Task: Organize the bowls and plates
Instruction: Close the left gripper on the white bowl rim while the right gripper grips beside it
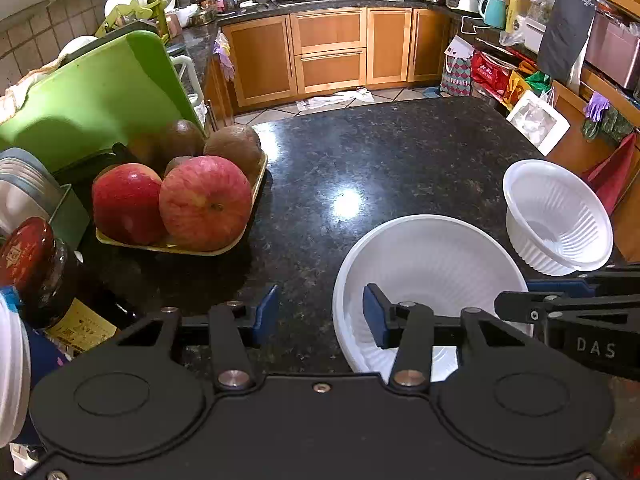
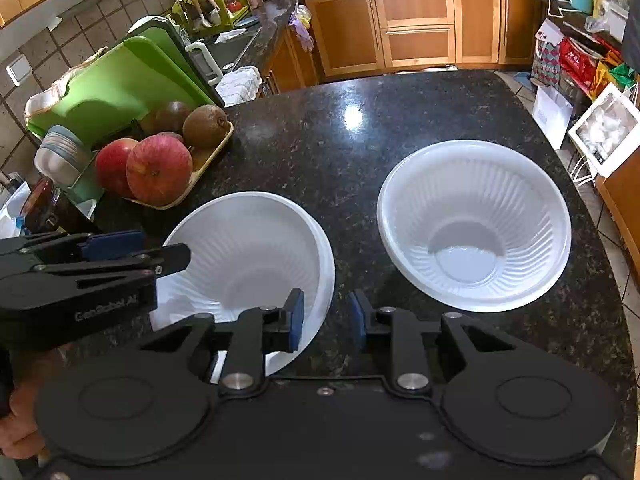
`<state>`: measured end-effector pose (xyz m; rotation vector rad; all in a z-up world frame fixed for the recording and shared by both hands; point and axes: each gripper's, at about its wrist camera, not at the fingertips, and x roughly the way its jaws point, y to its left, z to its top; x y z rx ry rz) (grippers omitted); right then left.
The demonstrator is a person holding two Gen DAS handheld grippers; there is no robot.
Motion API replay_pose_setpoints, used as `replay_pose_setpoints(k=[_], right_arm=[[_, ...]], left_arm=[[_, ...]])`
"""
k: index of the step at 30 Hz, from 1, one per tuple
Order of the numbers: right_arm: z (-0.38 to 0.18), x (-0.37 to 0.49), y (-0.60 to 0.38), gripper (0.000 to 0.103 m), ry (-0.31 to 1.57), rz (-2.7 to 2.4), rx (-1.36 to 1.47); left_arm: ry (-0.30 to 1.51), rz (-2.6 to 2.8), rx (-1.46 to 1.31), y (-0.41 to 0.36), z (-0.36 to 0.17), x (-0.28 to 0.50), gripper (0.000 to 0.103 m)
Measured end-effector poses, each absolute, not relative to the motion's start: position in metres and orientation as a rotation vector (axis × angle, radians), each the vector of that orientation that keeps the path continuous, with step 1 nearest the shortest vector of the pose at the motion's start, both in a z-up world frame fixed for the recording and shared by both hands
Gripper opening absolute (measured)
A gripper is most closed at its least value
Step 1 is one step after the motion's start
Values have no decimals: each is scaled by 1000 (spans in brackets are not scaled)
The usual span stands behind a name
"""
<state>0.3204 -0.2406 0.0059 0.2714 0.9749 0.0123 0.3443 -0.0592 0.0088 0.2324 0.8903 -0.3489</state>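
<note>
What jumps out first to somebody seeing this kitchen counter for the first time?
Two white ribbed bowls on the dark speckled counter: the near bowl, straddled at its rim by both tongs, and the far bowl, standing apart to its right. Next, the red apples in a tray at the left, before a green cutting board.

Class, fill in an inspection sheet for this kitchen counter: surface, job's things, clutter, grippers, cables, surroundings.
Surface: dark speckled counter, glossy, with light glare.
Job's things: two white ribbed bowls, upright and apart: near bowl, far bowl to its right.
Clutter: fruit tray with apples, green board, jar, all on the left.
Grippers: left gripper open, astride the near bowl's left rim; right gripper open, astride its right rim.
Cables: nothing seen on the counter.
Surroundings: wooden cabinets, bags on the floor.
</note>
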Motion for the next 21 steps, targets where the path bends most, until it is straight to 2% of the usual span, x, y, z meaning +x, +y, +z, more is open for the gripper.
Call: replay_pose_setpoints(k=[3, 5, 8, 11, 21], right_arm=[[6, 321, -238, 23, 975, 15, 259], [5, 320, -236, 18, 972, 21, 252], [6, 320, -235, 16, 969, 26, 249], [7, 319, -235, 16, 958, 37, 259], [19, 313, -235, 16, 934, 32, 245]], left_arm=[[895, -356, 230, -60, 7, 346, 47], [904, -363, 232, -62, 5, 347, 39], [912, -371, 241, -64, 3, 348, 37], [916, -390, 242, -66, 3, 346, 28], [870, -408, 245, -65, 17, 334, 27]])
